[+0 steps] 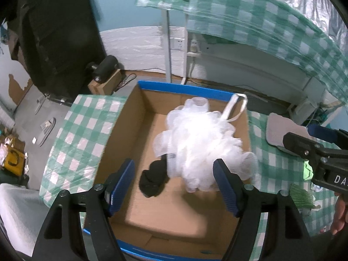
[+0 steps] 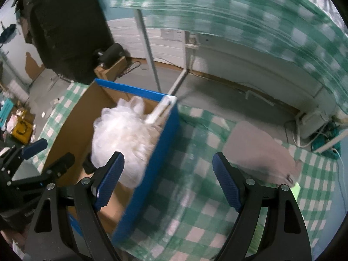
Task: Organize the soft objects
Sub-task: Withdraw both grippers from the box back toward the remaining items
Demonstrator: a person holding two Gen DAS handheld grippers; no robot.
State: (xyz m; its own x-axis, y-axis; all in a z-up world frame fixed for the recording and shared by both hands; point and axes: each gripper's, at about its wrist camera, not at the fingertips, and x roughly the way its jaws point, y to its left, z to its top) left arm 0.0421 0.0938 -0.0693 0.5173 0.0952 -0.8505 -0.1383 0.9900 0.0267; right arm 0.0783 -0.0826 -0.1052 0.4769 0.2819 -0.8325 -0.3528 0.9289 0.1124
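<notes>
Loofah drop | white mesh bath loofah inside blue-rimmed cardboard box, beside black cloth | left tongs apart, empty | right tongs apart over checked tabletop | next: grey pad, approach low, clamp edge.

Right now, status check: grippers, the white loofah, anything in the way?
Left gripper open over the box, holding nothing. Right gripper open, empty. White loofah inside the box beside a black item. Grey cloth on the table; nothing blocking.
</notes>
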